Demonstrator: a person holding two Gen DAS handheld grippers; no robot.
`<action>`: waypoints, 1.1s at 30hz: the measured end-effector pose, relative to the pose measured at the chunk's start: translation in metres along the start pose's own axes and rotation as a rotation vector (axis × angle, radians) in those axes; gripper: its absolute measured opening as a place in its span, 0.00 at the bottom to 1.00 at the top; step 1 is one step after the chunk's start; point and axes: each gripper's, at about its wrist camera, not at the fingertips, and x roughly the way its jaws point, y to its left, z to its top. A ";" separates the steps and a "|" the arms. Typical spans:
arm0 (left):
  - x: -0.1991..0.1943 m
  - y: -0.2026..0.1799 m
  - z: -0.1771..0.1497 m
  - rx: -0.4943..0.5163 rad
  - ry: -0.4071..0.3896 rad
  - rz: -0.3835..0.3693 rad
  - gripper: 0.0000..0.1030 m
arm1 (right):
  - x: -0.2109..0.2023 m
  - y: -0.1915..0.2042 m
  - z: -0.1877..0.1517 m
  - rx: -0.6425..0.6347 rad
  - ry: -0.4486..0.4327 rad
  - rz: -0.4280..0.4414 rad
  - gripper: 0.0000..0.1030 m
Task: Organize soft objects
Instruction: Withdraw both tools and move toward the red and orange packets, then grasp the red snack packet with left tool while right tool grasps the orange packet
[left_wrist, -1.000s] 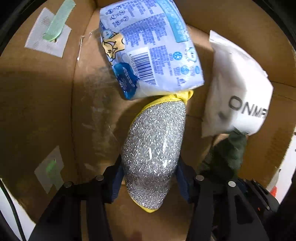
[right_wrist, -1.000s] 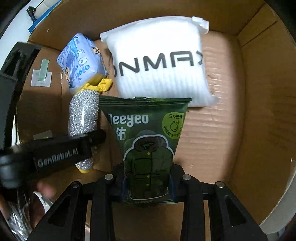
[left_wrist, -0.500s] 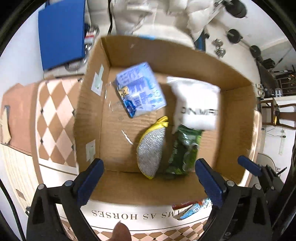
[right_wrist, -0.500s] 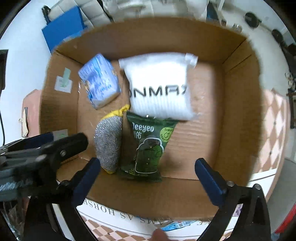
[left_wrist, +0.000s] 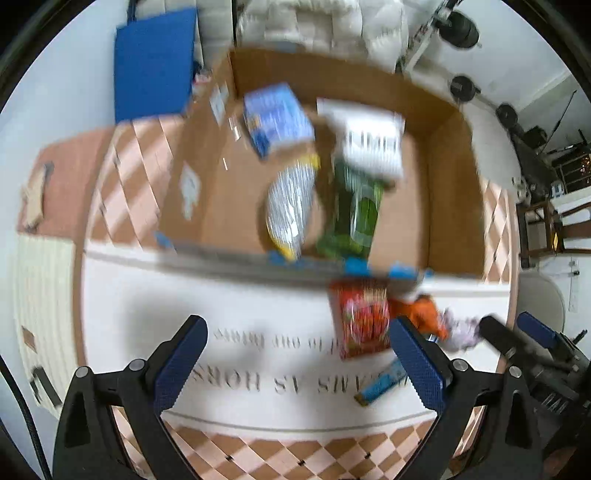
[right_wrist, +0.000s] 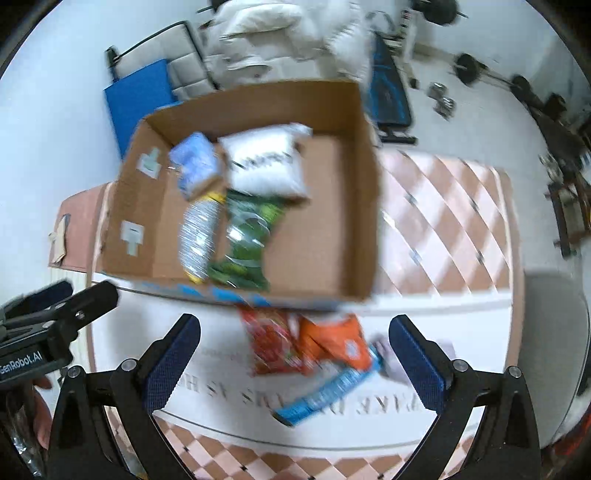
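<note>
Overhead, both grippers hang above a white mat (right_wrist: 229, 417) with grey lettering, spread over a pink-and-white checked surface (right_wrist: 443, 221). At 9 o'clock in the right wrist view the left gripper (right_wrist: 62, 295) shows as a black body marked GenRobot.AI; in its own view the left gripper (left_wrist: 297, 363) has its blue-padded jaws spread wide with nothing between them.

Toward 12 o'clock from both sits an open cardboard box (right_wrist: 332, 221), its near wall between the grippers and the contents. Inside, from left: a blue-and-white packet (right_wrist: 194, 162) at the far left corner, a silver scouring pad (right_wrist: 199, 236) with yellow trim nearer the front wall, a dark green pouch (right_wrist: 245, 240) touching the pad's right side, and a white packet (right_wrist: 267, 166) with black lettering behind the pouch. The right half of the box floor is bare cardboard.

On the mat just outside the near wall, at 12 to 1 o'clock from the right gripper (right_wrist: 295, 360), lie a red snack bag (right_wrist: 271, 347), an orange bag (right_wrist: 334, 343) touching its right side, a blue wrapper (right_wrist: 325, 395) at their near edge, and something pale lilac (right_wrist: 384, 350), too blurred to name. The right gripper is likewise splayed open and empty.

Beyond the box stand a blue mat (right_wrist: 136, 99) and white bedding (right_wrist: 280, 33); weights (right_wrist: 469, 68) lie at 1 o'clock.
</note>
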 end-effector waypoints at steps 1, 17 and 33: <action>0.015 -0.003 -0.005 0.001 0.037 -0.004 0.98 | 0.005 -0.013 -0.006 0.037 0.011 0.008 1.00; 0.077 -0.026 -0.031 0.090 0.124 0.112 0.91 | 0.151 -0.041 -0.028 0.099 0.233 0.031 0.66; 0.160 -0.072 -0.018 0.065 0.252 0.026 0.91 | 0.134 -0.101 -0.082 0.157 0.264 0.008 0.69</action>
